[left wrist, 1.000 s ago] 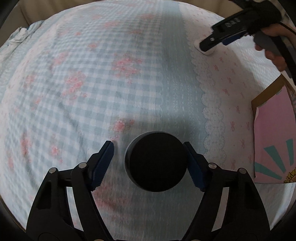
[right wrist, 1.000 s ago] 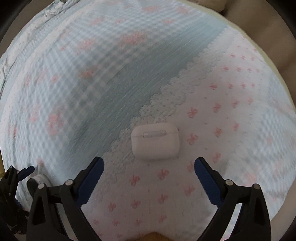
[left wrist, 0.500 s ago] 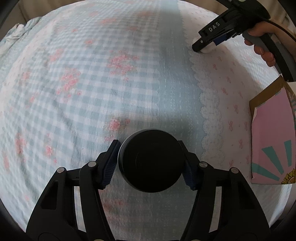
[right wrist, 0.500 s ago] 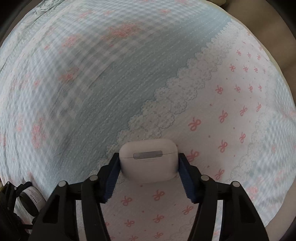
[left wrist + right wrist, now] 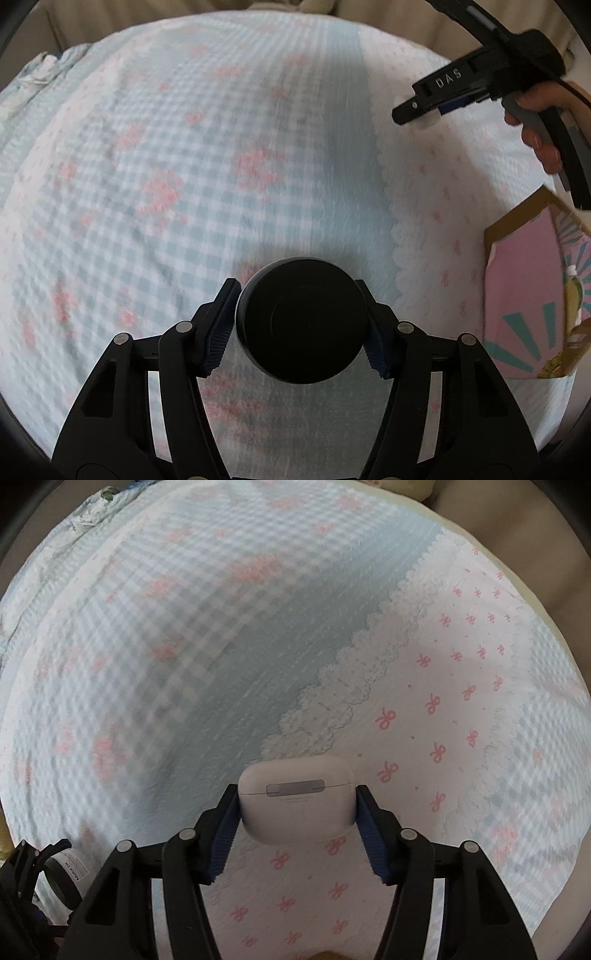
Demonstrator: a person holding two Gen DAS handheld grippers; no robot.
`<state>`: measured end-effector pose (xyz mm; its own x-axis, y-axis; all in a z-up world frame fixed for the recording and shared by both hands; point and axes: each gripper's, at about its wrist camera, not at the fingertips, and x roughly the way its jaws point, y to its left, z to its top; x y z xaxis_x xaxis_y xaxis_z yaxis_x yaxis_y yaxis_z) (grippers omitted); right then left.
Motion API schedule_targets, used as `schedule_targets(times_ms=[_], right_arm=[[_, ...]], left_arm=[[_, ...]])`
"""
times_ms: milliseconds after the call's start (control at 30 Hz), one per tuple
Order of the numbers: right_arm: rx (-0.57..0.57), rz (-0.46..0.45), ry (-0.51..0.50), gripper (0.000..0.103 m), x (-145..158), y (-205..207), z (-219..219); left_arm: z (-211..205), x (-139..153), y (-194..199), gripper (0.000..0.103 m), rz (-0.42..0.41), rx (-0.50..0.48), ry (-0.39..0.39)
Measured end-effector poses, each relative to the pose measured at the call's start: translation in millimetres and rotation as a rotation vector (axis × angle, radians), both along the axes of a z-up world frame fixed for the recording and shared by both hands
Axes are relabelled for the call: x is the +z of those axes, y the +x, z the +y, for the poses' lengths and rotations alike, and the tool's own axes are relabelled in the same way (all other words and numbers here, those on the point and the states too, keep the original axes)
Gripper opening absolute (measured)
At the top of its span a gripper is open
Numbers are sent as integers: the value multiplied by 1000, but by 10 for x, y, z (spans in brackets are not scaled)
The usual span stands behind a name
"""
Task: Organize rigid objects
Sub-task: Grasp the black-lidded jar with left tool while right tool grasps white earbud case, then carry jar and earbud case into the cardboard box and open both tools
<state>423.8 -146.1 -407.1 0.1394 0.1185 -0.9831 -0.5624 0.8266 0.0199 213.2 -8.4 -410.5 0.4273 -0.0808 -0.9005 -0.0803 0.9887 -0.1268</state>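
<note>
Both tools are loaded. The left tool (image 5: pixel 301 323) is clamped on a round black tin (image 5: pixel 301 321), its blue pads pressing the tin's opposite sides, with the flat dark face turned toward the camera. The right tool (image 5: pixel 295 805) is closed on a white earbud case (image 5: pixel 297 799), gripped across its long axis so the hinge strip faces up and the short ends sit against the pads.

Each object looks lifted slightly clear of the bed (image 5: pixel 184 166), though the blur makes that hard to confirm. The bedspread is blue gingham on the left and white with pink bows toward the right edge.

What matters next is the pink printed cardboard box (image 5: pixel 524 295) lying at the bed's right edge. In the left wrist view it sits off to the right of the tin, and the right tool (image 5: pixel 424 110), seen side-on, hangs above the bed beyond it. I'd judge the box the likely drop point, so both would need to swing rightward, without crossing paths.
</note>
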Motion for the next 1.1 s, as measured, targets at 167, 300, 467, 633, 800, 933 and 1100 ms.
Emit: schedule_targets(times_ms=[167,300,467,633,800,933,1100], right_arm=[[-26,-36,47,57,414,-221,-66],[-65,-63,89,57,787,-406,-247],[-139,-90,135,57,1245,-770,-544],[-238,-104,172,57,1632,-1182,-1010],[-362,-116,207,57,1876,-1598,-1579],[-454,-125,198,57,1939,-1869,-2065],[-559,-125,155,57,1903,-2101,-2672]], left_arm=[[-32,360,3,57,-55,-14,-1],[-110,741,-55,57,-102,-44,-2],[-272,1269,-114,57,-145,-104,-25],[-584,1682,-184,57,-154,-186,-51],[-1038,1950,-221,57,-170,-275,-57],[-1432,2034,-219,57,-162,-335,-92],[-1993,2043,-189,57,-147,-426,-118]])
